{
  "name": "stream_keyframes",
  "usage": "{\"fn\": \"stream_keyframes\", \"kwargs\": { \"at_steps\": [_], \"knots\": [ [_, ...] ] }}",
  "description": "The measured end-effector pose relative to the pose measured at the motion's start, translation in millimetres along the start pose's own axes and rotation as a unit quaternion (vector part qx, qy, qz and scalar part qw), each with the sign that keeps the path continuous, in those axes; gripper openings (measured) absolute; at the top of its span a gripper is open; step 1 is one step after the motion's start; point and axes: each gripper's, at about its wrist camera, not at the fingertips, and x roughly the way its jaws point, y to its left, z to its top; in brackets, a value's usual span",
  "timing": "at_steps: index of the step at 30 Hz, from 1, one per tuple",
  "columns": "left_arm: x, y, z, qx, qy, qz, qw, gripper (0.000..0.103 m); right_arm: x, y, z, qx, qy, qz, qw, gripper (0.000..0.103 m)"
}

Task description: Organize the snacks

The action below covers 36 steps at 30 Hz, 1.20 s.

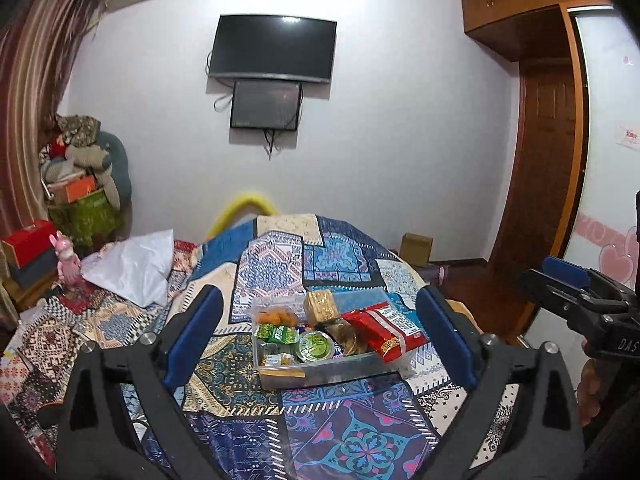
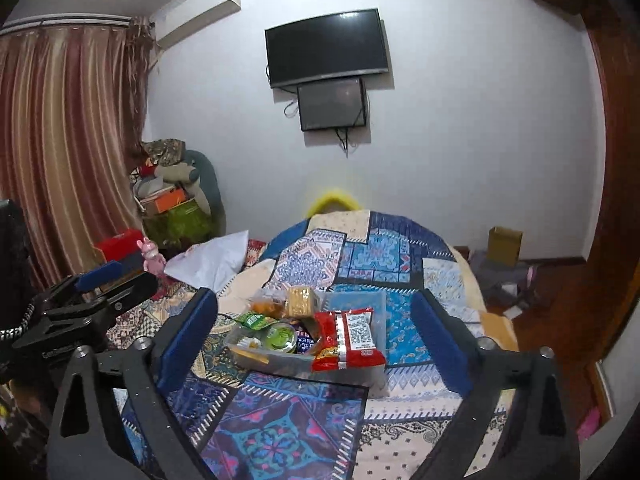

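Both tongs, left tongs and right tongs, gape wide, empty, above clear plastic snack box; judged best: nip the overhanging glossy red packet by its edge.

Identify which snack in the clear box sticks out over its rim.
The red packet with the white label: it overhangs the clear box's near-right rim, while the round green cup and crackers stay inside.
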Motion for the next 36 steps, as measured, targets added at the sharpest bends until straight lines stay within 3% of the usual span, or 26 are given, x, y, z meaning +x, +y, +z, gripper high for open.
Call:
{"fn": "stream_keyframes", "kwargs": {
  "at_steps": [36],
  "knots": [
    [-12,-8,-16,0.011,0.013,0.000,0.9999,0.102,-15,5,-21,-0.001,0.009,-0.009,1.000,0.103]
  ]
}}
